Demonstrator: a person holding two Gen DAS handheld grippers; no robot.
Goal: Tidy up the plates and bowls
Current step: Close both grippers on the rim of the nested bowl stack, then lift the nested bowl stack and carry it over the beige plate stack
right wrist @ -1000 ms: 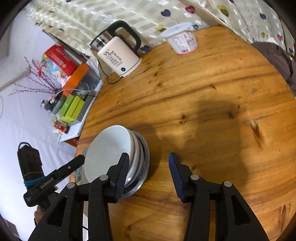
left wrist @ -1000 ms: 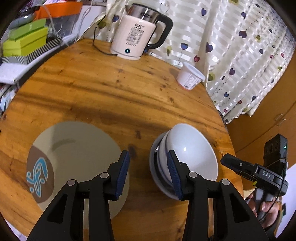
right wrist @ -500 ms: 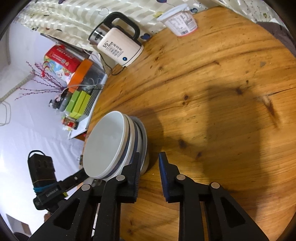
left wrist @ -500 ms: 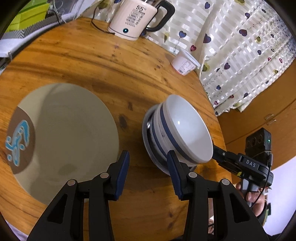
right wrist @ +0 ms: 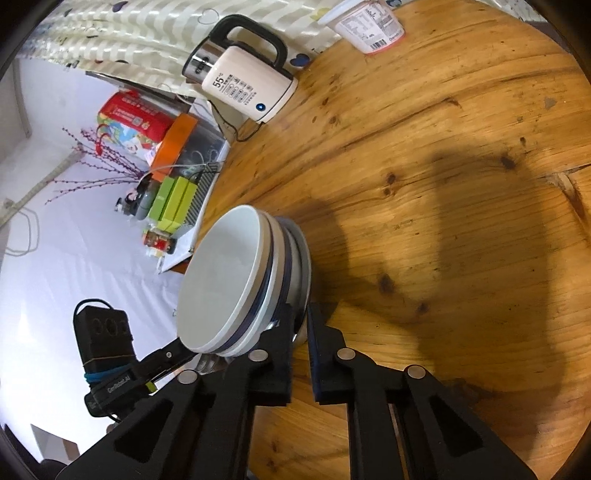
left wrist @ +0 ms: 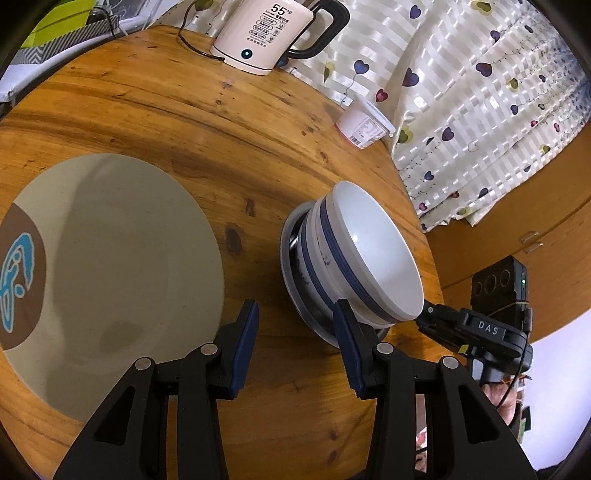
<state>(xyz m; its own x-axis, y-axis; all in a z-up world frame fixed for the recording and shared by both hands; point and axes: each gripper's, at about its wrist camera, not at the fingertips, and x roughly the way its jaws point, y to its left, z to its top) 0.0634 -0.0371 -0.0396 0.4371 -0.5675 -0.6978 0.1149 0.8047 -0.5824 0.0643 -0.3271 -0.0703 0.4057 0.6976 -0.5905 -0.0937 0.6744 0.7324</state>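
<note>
The round wooden table [left wrist: 155,110] fills both views, and the large beige plate [left wrist: 122,258] with its brown-and-blue motif lies flat on its left side, taking up more of the left wrist view than it did a second ago, when only part of it showed behind the fingers. Just right of the plate, apart from it, sits the stack of bowls [left wrist: 354,258]: white bowls with dark blue bands nested on a grey metal dish at the bottom. A second ago the stack sat level on the wood; now it appears tipped, its open mouth turned toward the right gripper. The right gripper [right wrist: 301,325], which stood wide a second ago with the stack's edge between its fingers, has closed down on the rim of the bottom dish and pinches it near the table's edge. The left gripper [left wrist: 295,336] hangs released, its fingers spread as before, one pad over the plate's edge and the other in front of the stack, gripping neither. The white electric kettle [left wrist: 266,33] reading 55 stands at the far edge by the heart-print curtain [left wrist: 480,92], and the small yogurt cup [left wrist: 364,125] rests to its right.
</note>
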